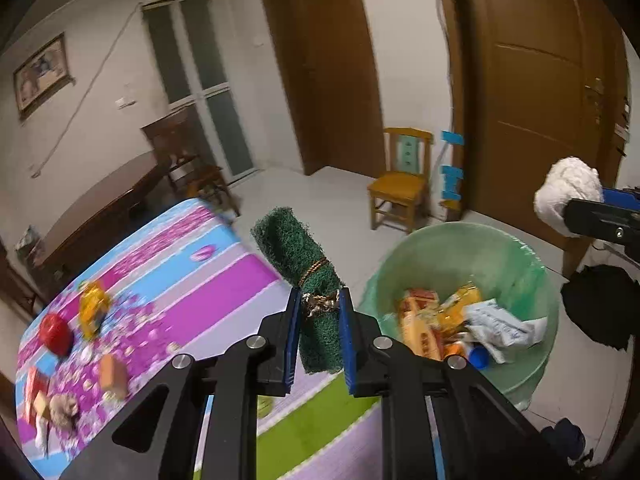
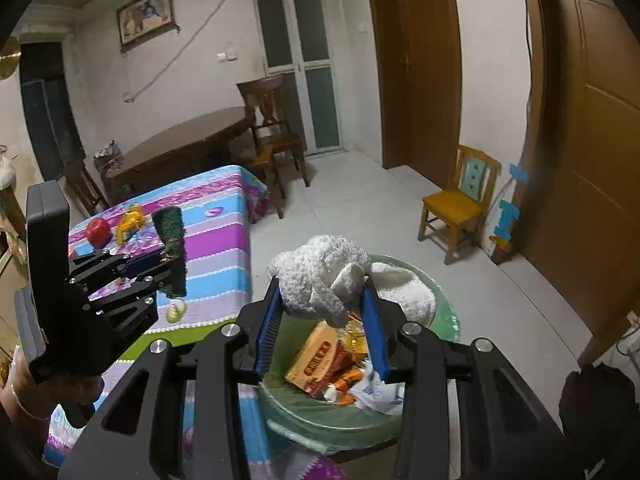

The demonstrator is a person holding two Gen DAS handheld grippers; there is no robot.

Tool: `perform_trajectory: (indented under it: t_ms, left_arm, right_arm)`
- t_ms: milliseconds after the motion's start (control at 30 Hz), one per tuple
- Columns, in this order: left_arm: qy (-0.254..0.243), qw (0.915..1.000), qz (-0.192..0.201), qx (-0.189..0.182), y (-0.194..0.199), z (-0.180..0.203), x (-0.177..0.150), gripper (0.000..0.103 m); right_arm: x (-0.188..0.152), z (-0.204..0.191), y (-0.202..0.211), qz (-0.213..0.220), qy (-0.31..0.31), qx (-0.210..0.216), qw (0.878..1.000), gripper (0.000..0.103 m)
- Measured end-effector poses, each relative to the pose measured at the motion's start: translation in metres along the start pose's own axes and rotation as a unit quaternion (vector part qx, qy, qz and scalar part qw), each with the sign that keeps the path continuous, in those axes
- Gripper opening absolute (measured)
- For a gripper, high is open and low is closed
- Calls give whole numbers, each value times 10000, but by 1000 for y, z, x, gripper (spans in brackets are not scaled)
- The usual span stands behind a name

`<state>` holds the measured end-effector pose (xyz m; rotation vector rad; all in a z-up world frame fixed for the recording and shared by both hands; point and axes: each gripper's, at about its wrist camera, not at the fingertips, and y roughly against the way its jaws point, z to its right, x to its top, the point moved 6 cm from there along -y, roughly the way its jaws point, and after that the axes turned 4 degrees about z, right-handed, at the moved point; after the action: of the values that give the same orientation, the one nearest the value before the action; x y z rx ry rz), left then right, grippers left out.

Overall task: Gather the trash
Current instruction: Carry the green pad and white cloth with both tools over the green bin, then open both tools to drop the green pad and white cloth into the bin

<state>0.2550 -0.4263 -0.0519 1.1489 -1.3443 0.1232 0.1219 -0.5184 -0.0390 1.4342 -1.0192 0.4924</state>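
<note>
My left gripper (image 1: 319, 300) is shut on a rolled green scouring pad (image 1: 298, 264) tied with a gold cord, held above the table edge beside the bin; it also shows in the right wrist view (image 2: 173, 236). My right gripper (image 2: 324, 292) is shut on a white fluffy cloth (image 2: 320, 272) and holds it over the green-lined trash bin (image 2: 360, 420). The bin (image 1: 452, 256) holds orange boxes (image 1: 420, 328), wrappers and crumpled paper (image 1: 500, 328). The white cloth shows at the right edge of the left wrist view (image 1: 568, 188).
The table with a striped purple and blue cloth (image 1: 208, 280) carries a red apple (image 1: 54, 334), a yellow wrapper (image 1: 92, 308), small boxes (image 1: 112, 376) and scraps. A yellow chair (image 1: 402, 180) stands by the wall. A dark wooden table (image 2: 180, 140) and chairs are behind.
</note>
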Motion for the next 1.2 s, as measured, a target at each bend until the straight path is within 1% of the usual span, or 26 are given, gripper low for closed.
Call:
perform_trajectory:
  t_ms: [133,267,533,1000,1200]
  left_arm:
    - [-135,9993,-119,-341,-19,23,11,19]
    - [-331,9982,-126,-490,-30,41,16,19]
    - [-575,9960,-178,-661,-44,64,18,19]
    - [-716,9939,-286,-787,-57,75,13,19]
    - [-774,9922,-333,-923,-63,82,15,19]
  right_arm:
    - [0,10,-2,-134,-8,-100,9999,36]
    - [-4,21,-2,-239,-12,-234,9994,36]
    - [-10,29,-3,-436,-48,-323,9985,37]
    - [-8,33,-14,-615,-38,-300,9976,37]
    - [-5,30,-13,-621,-46,-317,9976,37]
